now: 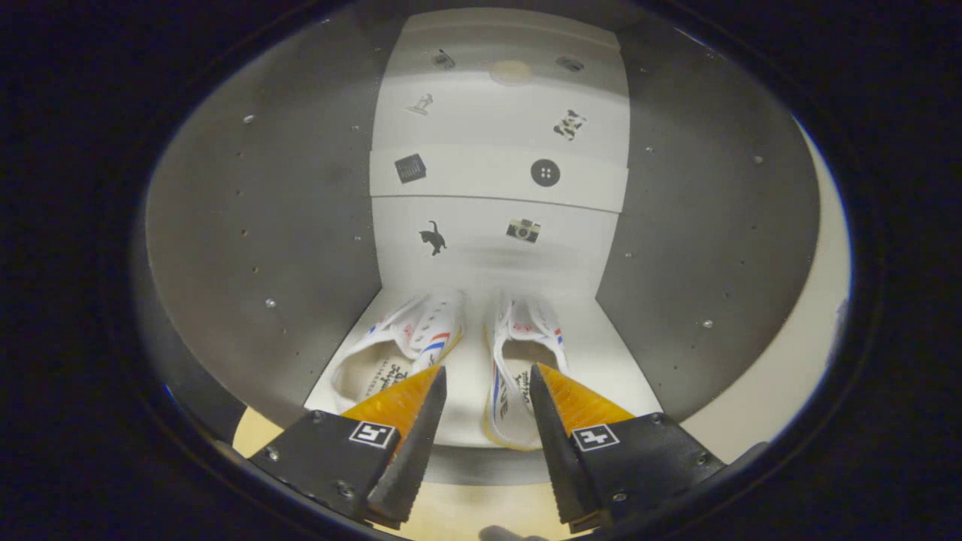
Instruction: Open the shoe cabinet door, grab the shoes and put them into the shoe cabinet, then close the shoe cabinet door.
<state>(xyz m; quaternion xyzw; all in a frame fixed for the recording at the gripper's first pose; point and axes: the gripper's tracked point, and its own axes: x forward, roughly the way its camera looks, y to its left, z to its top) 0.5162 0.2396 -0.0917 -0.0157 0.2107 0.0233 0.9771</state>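
Looking straight into the shoe cabinet (263, 225) here, with the gripper (488, 376) parked right at its front edge. Its fingers are spread apart and nothing is pinched between them, so it's let go. The gap between the tips frames the bare strip of shelf between the two shoes.

Both shoes are already inside, sitting side by side on the pale bottom shelf (624, 368), toes pointing toward the back. The left shoe (398, 338) is partly tucked behind the left finger, and the right shoe (518, 353) has its heel end just beside the right finger, hanging close to the shelf's front lip. Both are white low sneakers with red and blue stripes on the sides.

Grey side walls run up either side, dotted with small peg holes. The back panel (500, 173) is white with little stickers on it: a cat, a camera, a button and a few more higher up that are too small to make out
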